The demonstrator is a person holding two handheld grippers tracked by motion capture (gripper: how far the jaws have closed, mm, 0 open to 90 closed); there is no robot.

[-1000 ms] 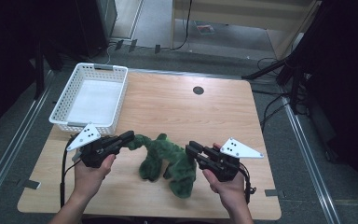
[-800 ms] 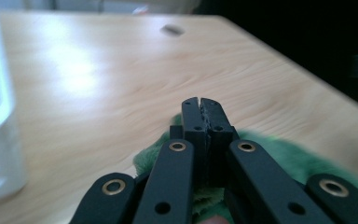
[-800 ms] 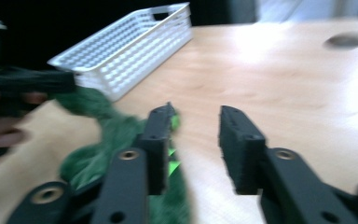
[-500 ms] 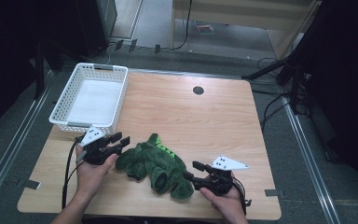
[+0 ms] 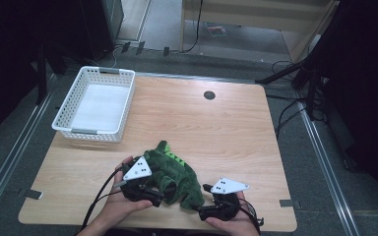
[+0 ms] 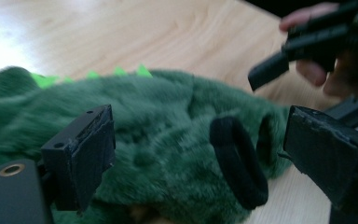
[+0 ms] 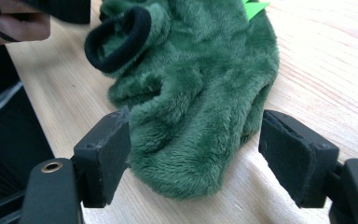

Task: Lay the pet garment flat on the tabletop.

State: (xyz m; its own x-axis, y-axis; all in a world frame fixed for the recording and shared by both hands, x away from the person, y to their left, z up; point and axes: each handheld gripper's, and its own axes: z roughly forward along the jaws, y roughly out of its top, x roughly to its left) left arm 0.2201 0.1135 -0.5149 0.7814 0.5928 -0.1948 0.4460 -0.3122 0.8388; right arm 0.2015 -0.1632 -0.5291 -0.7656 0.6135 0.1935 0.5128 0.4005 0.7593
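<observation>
Since the earlier frames both hands have drawn in toward the near edge of the table, and the green plush garment has gone from a spread shape between them to a bunched heap lying on the wood. Jaws on both grippers have just been opening

Left gripper sits at the near-left side of the plush, its 2 jaws spread wide. In the left gripper view the green fur fills the space between and beyond the jaws, but neither pad presses on it. A black elastic cuff of the garment stands just ahead, closer to the jaw at the right of that view. A row of bright green spikes runs along the far edge of the fur

Right gripper rests at the near-right end of the plush, jaws likewise parted. In the right gripper view a rounded fold of the plush lies between the 2 pads, with a clear gap at the right pad and the left pad just beside the fur, so nothing is pinched

Beyond the left gripper, well apart at the far-left corner, stands a white basket
</observation>
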